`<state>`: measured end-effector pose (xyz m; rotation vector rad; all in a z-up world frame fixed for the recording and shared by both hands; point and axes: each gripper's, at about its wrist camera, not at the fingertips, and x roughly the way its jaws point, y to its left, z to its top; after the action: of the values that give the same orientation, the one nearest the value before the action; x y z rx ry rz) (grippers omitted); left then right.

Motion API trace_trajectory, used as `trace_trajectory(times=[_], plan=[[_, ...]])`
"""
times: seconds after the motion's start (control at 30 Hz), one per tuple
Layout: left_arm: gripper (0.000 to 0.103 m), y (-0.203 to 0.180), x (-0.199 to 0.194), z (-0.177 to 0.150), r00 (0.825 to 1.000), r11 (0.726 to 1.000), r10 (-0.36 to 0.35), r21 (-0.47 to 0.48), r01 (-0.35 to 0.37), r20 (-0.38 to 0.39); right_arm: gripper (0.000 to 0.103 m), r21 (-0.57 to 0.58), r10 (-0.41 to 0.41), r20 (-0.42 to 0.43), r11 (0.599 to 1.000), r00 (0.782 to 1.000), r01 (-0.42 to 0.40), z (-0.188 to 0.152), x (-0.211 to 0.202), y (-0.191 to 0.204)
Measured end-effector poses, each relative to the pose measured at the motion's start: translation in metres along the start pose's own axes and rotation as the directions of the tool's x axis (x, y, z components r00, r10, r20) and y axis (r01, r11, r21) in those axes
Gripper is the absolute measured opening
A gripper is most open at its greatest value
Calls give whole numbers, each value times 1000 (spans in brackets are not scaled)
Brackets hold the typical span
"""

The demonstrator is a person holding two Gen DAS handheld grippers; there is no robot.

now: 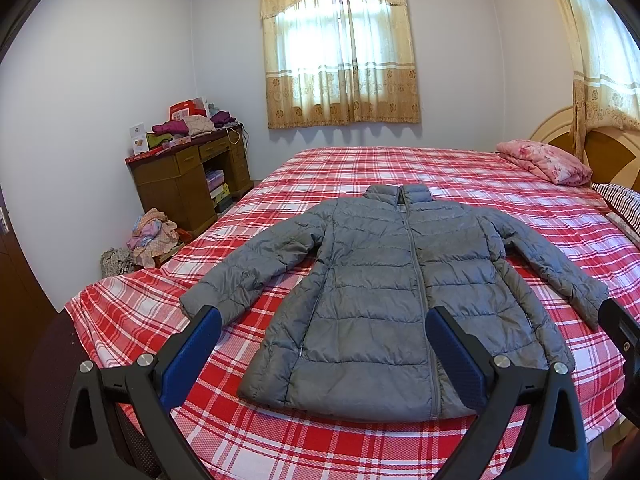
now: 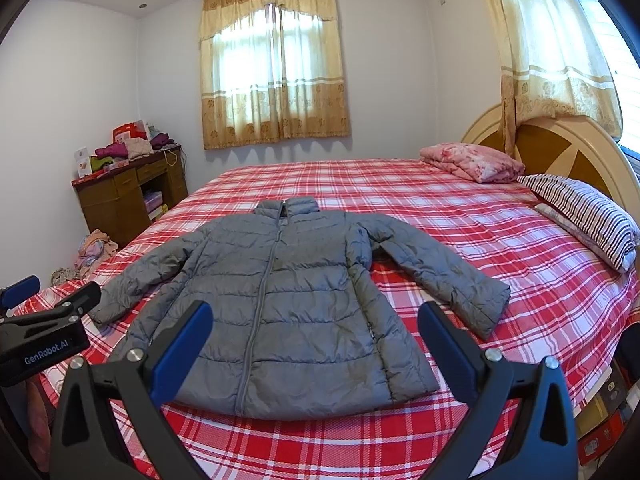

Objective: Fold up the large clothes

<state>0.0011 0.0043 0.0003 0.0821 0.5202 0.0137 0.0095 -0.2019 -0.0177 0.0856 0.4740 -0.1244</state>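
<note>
A grey quilted puffer jacket point(image 1: 384, 288) point(image 2: 280, 304) lies flat and zipped on the red-and-white plaid bed point(image 1: 460, 168) point(image 2: 460, 208), collar away from me, both sleeves spread outward. My left gripper point(image 1: 324, 324) hovers open above the hem on the jacket's left half, nothing between its blue pads. My right gripper point(image 2: 316, 320) is likewise open over the lower right half of the jacket, holding nothing. The left gripper's body point(image 2: 44, 332) shows at the left edge of the right wrist view. Neither gripper touches the fabric.
A folded pink floral quilt point(image 1: 548, 162) point(image 2: 476, 162) and a striped pillow point(image 2: 588, 216) lie near the headboard point(image 2: 560, 148). A wooden desk point(image 1: 192, 176) point(image 2: 128, 192) piled with clothes stands at the far left, with clothes heaped on the floor point(image 1: 154, 236). Boxes point(image 2: 604, 424) sit beside the bed at right.
</note>
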Motion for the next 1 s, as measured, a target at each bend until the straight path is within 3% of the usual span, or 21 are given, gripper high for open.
trace_trajectory(times=[1.0], plan=[[102,1,6,-4,1000,1000,-2,1,2,-11,103,3,6,-21,1000,1000,-6,-3,6,-4]])
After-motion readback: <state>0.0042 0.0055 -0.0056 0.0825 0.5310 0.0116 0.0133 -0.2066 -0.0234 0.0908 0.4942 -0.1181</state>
